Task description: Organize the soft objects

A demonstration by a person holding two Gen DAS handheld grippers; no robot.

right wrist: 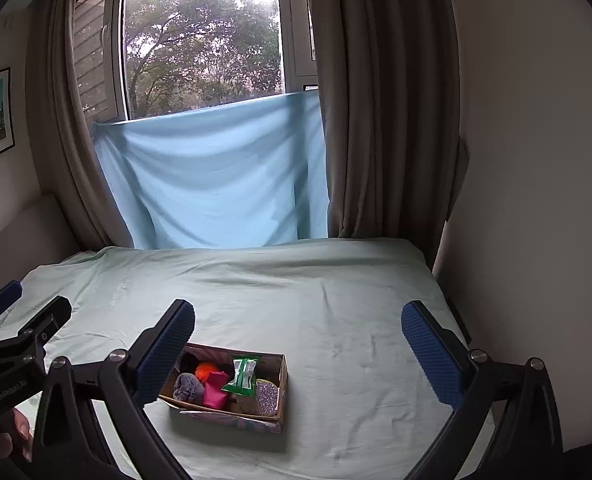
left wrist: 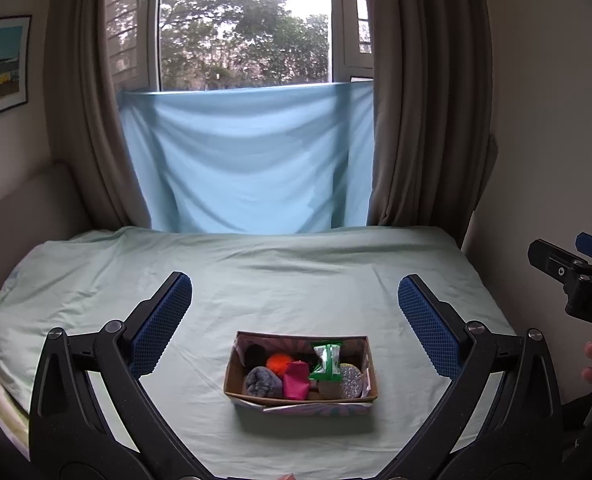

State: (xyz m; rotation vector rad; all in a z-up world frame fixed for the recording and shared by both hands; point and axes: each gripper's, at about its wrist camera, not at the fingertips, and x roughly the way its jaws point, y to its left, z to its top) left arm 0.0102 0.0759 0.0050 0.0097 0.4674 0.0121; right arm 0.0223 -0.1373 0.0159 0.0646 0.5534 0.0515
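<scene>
Left wrist view: left gripper (left wrist: 295, 312) held above the bed (left wrist: 296, 272), fingers spread wide, empty; box (left wrist: 255, 398) centred between them, likely framed for a reach.
Box contents: grey bundle (left wrist: 261, 380), orange pompom (left wrist: 279, 362), pink piece (left wrist: 296, 380), green packet (left wrist: 327, 362), glittery disc (left wrist: 352, 380), all packed inside.
Right wrist view: right gripper (right wrist: 298, 336) equally splayed, empty; box (right wrist: 231, 416) low left, beside its left finger.

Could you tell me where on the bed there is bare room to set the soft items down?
The sheet is bare between the box and the hanging blue cloth, and also left and right of the box. The box itself is crowded: grey bundle, orange pom-pom, pink piece, green packet, glittery item.
</scene>
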